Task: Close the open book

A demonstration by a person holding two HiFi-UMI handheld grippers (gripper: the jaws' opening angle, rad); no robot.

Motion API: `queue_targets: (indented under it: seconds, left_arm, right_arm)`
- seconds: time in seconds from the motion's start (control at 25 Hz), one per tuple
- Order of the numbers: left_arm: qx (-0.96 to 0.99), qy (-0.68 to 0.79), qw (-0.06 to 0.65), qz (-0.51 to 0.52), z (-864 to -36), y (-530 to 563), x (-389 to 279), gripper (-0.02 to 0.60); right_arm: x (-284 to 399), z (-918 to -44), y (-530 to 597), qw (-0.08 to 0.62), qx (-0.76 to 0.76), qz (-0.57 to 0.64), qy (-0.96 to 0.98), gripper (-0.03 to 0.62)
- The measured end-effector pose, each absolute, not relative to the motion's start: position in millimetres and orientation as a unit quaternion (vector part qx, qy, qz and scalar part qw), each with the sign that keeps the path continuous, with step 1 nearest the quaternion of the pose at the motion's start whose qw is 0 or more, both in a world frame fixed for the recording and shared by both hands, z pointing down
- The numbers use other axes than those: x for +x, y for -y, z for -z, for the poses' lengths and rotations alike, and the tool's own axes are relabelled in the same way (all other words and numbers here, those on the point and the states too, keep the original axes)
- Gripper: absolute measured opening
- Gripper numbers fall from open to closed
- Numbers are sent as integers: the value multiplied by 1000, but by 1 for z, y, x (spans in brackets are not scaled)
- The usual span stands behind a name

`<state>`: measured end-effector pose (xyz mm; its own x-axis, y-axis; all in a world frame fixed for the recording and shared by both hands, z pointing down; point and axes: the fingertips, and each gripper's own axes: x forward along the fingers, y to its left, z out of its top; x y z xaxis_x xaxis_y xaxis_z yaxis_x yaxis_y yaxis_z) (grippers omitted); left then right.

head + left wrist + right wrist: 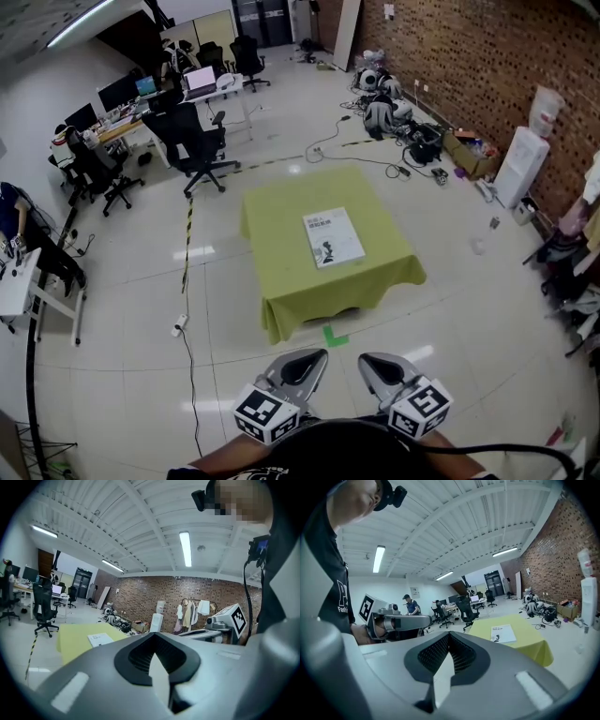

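Green table, open floor around, book inside its edges; left hand-held gripper, right hand-held gripper closed.

The left tongs and right tongs have smooth grey shells with black ribbed pads. Each carries a white cube printed with black square markers. The person wears a dark shirt with white lettering, and a black cable trails from it.

Table: draped in yellow-green cloth, mid-floor.
Green tape mark: on the floor, just beside the table's near edge.
Office chair: black, beyond the table's far left corner.
Water dispenser: against the brick wall.
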<state>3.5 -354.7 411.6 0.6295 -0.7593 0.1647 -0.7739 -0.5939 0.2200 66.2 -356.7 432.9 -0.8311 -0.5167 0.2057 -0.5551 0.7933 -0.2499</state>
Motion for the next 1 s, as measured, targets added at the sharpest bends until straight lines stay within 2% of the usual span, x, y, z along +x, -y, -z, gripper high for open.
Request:
queue_targets:
  seconds: [0.36, 0.8, 1.0]
  left_arm:
    - [890, 432, 146, -19, -418, 360, -59, 9]
    - [901, 409, 142, -7, -415, 365, -100, 9]
    - [891, 422, 168, -7, -437, 362, -129, 8]
  right_arm:
    - [-1, -437, 362, 73, 266, -140, 951, 8]
    - [-41, -440, 361, 103, 280, -137, 944, 8]
    - [-61, -441, 367, 110, 279, -136, 944, 8]
